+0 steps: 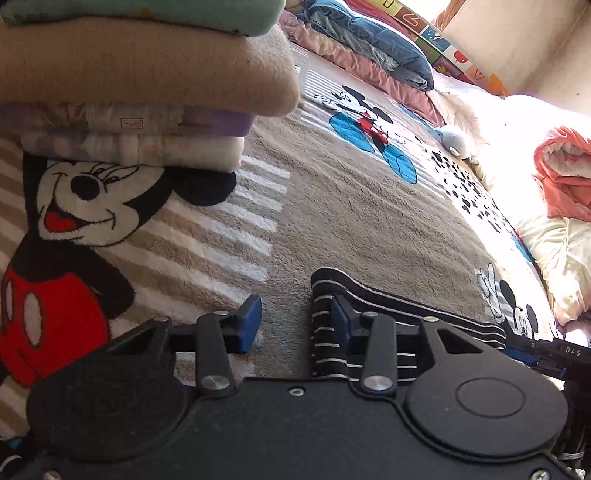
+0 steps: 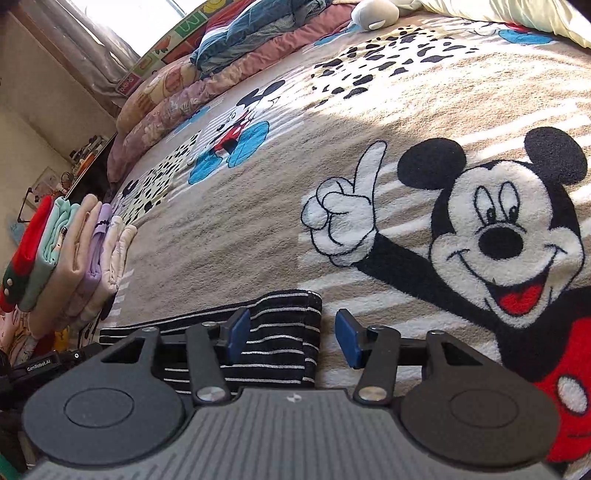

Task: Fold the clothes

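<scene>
A black garment with thin white stripes (image 1: 373, 314) lies flat on the cartoon-mouse blanket (image 1: 332, 206) covering the bed, near its front edge. The left tool (image 1: 295, 319) and the right tool (image 2: 291, 334) each stand part open over one end of it, gripping nothing. A stack of folded clothes (image 2: 70, 254) sits at the bed's left edge.

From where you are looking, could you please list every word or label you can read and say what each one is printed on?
"DAS": black gripper part at the left view's right edge.
"GenRobot.AI": black gripper part at the right view's left edge.
Small label on a folded garment: too small to read.
Characters on the colourful mat: unclear.
</scene>
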The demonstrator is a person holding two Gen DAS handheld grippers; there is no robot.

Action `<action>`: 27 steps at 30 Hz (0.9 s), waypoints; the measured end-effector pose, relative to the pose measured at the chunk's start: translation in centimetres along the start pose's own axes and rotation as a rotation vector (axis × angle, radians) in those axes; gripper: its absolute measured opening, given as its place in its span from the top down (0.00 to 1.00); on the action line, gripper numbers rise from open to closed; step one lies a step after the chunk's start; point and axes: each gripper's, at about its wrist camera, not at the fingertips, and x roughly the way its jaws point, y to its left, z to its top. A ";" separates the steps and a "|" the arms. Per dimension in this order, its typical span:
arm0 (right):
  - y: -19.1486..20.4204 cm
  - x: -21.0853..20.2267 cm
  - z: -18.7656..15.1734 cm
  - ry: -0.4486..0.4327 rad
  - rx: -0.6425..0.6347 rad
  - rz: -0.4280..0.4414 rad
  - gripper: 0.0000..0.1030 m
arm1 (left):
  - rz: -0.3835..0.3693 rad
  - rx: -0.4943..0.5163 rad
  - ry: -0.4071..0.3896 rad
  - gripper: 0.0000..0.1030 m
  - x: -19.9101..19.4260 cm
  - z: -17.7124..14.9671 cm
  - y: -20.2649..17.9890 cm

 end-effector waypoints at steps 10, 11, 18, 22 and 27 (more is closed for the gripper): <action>-2.4 -0.2 0.0 -0.040 0.033 -0.001 0.81 | -0.027 -0.018 -0.005 0.61 0.2 -0.3 0.5; -2.5 -0.4 0.0 -0.041 0.049 0.016 0.81 | -0.031 -0.023 -0.006 0.61 0.2 -0.3 0.6; 2.1 0.1 -0.6 -0.059 -0.178 -0.086 0.52 | -0.036 -0.032 -0.011 0.61 0.0 -0.6 0.6; 4.9 1.4 -1.4 -0.034 -0.353 -0.164 0.65 | -0.041 -0.033 -0.007 0.61 0.0 -0.5 0.6; 5.0 1.7 -1.8 -0.046 -0.357 -0.144 0.90 | -0.042 -0.032 -0.007 0.61 0.1 -0.6 0.6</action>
